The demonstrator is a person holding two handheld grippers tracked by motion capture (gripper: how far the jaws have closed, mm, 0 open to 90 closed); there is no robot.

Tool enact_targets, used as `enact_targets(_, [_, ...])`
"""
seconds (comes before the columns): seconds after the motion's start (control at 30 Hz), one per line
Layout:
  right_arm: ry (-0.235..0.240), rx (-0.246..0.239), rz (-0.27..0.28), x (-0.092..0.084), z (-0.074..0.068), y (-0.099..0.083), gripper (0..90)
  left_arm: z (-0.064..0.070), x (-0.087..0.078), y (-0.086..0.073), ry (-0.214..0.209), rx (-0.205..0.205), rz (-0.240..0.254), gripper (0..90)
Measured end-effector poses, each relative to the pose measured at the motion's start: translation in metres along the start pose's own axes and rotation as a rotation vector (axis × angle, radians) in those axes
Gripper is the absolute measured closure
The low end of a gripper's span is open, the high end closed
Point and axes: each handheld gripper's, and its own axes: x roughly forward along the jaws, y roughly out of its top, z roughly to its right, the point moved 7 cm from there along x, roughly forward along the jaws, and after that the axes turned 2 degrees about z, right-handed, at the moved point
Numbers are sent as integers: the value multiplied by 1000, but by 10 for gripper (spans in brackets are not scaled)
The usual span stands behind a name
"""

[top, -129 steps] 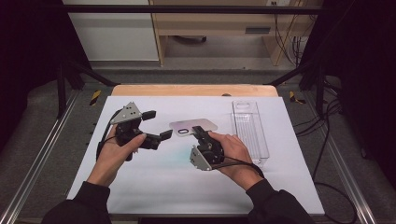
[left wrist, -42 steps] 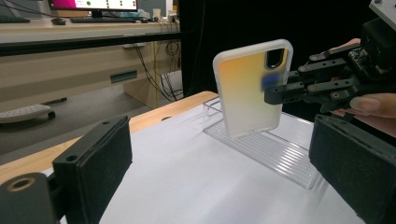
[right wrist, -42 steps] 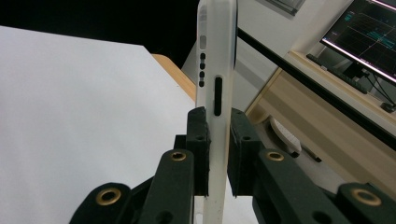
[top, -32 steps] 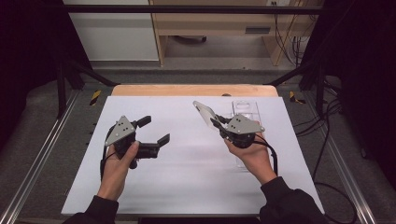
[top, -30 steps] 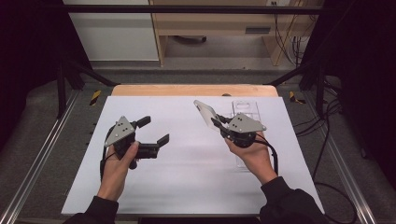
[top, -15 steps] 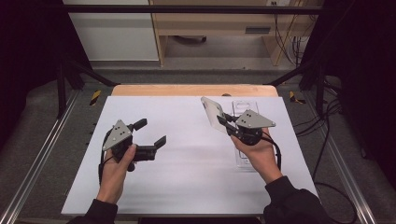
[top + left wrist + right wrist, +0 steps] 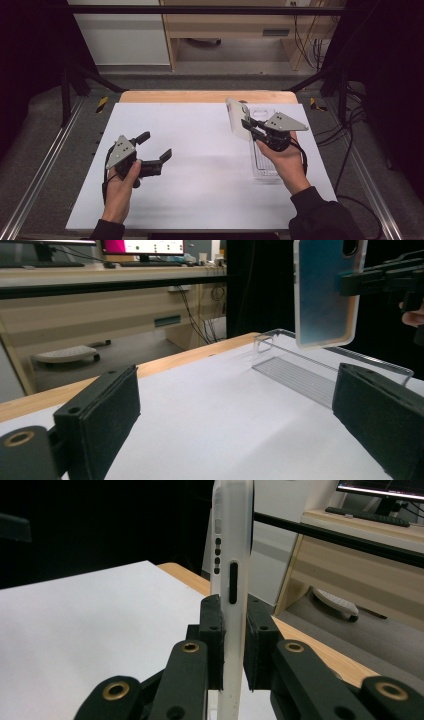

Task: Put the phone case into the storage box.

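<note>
White table sheet (image 7: 200, 165): flat over a wooden top, bare across the middle. Clear plastic tray (image 7: 264, 167): long and narrow, lying on the right side of the sheet, near end under the right hand; seen also in the left gripper view (image 7: 300, 375), seemingly with nothing in it. Phone case (image 7: 236, 119): pale, translucent, raised clear of the sheet above the far end of the tray, tilted near upright; in the right gripper view (image 7: 231, 575) seen edge-on with button cut-outs facing the camera. Right gripper (image 7: 250, 127): jaws pinched on the lower edge of the case, one pad on each face. Left gripper (image 7: 154, 147): low over the left of the sheet, well apart from case and tray, jaws spread wide with nothing between; pads (image 7: 102, 412) flank bare sheet in its own view. Step in hand, judged: carrying the case toward the tray. Next move, judged: turn the case flat and lengthwise to match the narrow tray, lower between the walls, then part the jaws; left gripper free to steady the tray if needed.
</note>
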Motion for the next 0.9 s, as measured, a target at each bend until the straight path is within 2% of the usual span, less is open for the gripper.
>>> enact_targets(0.1, [-8,8,-5,-1,6,1,811,-1,-4,-4,10,10,6,47])
enact_targets(0.2, [-18,18,-13,-1,13,2,811,-3,-9,-9,18,-4,18,46])
enact_targets(0.4, [-33,28,-36,0,27,1,811,-8,-20,-25,45,0,15,39])
enact_targets(0.7, [-63,87,-45,4,58,-11,811,-14,-27,-50,61,-23,5,28])
enact_targets(0.9, [-91,106,-56,8,73,-21,811,-14,-30,-55,64,-25,16,28])
